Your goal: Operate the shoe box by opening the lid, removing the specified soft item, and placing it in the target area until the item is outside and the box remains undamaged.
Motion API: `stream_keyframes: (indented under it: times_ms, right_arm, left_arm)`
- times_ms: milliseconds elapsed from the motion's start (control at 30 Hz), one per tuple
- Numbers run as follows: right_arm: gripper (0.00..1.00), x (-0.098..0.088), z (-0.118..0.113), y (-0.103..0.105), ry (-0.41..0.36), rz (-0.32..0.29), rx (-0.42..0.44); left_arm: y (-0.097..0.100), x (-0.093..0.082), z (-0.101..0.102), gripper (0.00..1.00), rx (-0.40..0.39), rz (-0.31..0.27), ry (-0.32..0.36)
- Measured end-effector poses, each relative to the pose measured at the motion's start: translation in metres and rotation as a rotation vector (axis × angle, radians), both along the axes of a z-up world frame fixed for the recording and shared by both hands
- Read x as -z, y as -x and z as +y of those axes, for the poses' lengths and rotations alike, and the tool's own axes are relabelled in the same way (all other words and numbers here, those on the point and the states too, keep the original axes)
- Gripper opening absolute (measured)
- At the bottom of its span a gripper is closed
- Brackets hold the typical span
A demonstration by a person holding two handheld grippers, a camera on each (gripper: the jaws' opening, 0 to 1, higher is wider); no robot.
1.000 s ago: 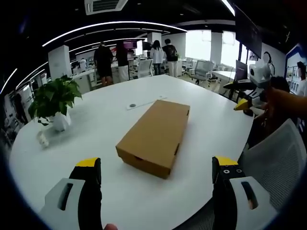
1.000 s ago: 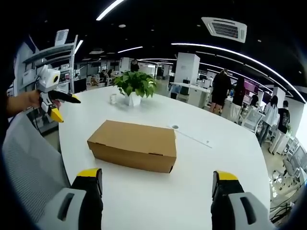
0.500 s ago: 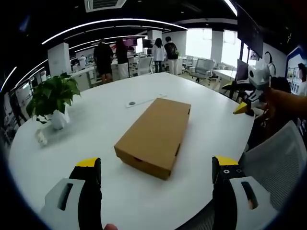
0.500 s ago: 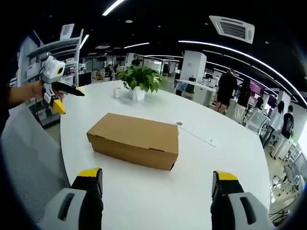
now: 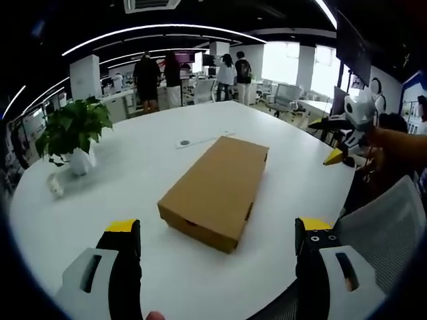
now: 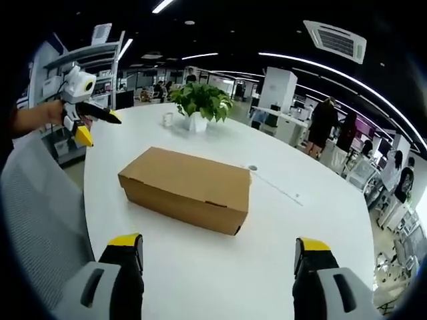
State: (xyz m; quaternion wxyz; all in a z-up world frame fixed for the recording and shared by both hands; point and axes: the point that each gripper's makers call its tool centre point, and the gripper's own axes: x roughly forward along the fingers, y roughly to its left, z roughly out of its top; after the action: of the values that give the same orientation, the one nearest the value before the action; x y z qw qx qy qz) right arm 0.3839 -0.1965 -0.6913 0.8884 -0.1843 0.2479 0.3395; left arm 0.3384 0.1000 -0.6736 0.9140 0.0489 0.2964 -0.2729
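A closed brown cardboard shoe box (image 5: 217,190) (image 6: 187,187) lies on the round white table (image 5: 133,167) (image 6: 293,240). My left gripper (image 5: 217,243) stands open a short way in front of the box's near end, nothing between its jaws. My right gripper (image 6: 217,257) is open too, facing the box's long side. In the left gripper view the right gripper (image 5: 343,137) shows at the right, held by a hand. In the right gripper view the left gripper (image 6: 83,110) shows at the upper left. The box's contents are hidden.
A potted green plant (image 5: 70,137) (image 6: 200,103) and a small white cup (image 6: 167,119) stand near the table's edge. A grey mesh chair back (image 5: 383,223) (image 6: 37,213) is close to the table. People stand at desks (image 5: 157,80) beyond.
Both views have shifted slightly with the hands; the right gripper view has drawn a little closer to the box. The box lies where it was, lid closed.
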Motion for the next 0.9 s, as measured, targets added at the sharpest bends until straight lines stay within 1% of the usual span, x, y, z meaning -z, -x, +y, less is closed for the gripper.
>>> stream_keyframes:
  times_ms: [67,167,400,533,667,900]
  right_arm:
    - [0.94,0.001,0.002,0.0,0.004,0.003,-0.005]
    - [0.94,0.003,0.003,0.0,0.011,0.005,-0.01]
    - [0.93,0.008,0.003,-0.004,0.018,0.009,-0.018]
    - [0.93,0.011,0.003,-0.004,0.023,0.016,-0.016]
    - [0.93,0.013,0.002,-0.006,0.027,0.018,-0.02]
    - [0.92,0.017,0.001,-0.01,0.033,0.019,-0.023]
  left_arm:
    - [0.002,0.004,-0.002,1.0,0.001,0.017,0.02]
    - [0.004,0.009,-0.003,1.0,0.01,0.028,0.008]
    - [0.002,0.013,-0.001,1.0,0.021,0.03,-0.017]
    - [-0.001,0.014,0.001,1.0,0.006,0.025,-0.008]
    - [-0.001,0.017,0.001,1.0,-0.011,0.038,0.007]
    - [0.0,0.023,-0.002,1.0,-0.013,0.055,0.022]
